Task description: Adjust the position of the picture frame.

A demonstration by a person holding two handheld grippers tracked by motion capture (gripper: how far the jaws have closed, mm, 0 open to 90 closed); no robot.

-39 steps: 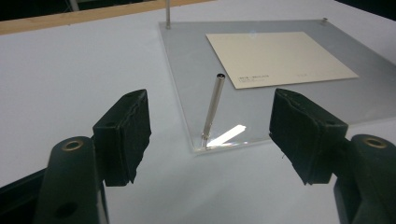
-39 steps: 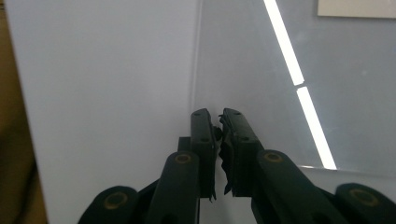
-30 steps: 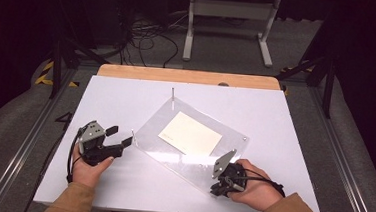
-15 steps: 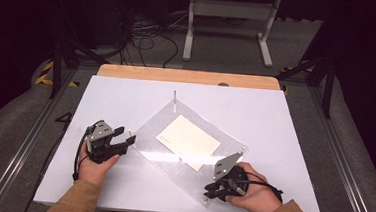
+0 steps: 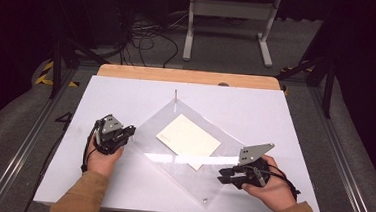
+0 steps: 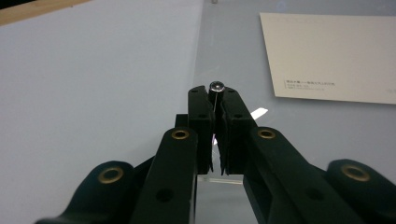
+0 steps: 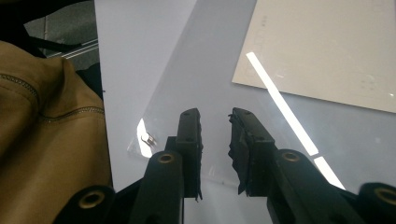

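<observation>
- The white surface [image 5: 295,123] carried everything, with a wooden strip along its far edge.
- On it lay the clear acrylic sheet [image 5: 221,176], turned like a diamond in the middle of the surface, one corner pointing far, one near.
- I judged the sheet stiff, thin and slick, likely to scratch or crack if bent; its edges and corners looked like the only sensible places to take hold of it.
- A cream card [image 5: 188,140] sat under or inside the sheet, near its centre; I could not tell which.
- My left tongs [image 5: 124,134] were at the sheet's left corner. In the left gripper view their jaws had just been closing and stood pinched together on the sheet's thin edge beside a small metal stud [image 6: 216,86].
- My right tongs [image 5: 228,176] hovered at the sheet's near-right edge. Their jaws had just been opening a little and stood slightly apart, gripping nothing, the sheet lying below them.
</observation>
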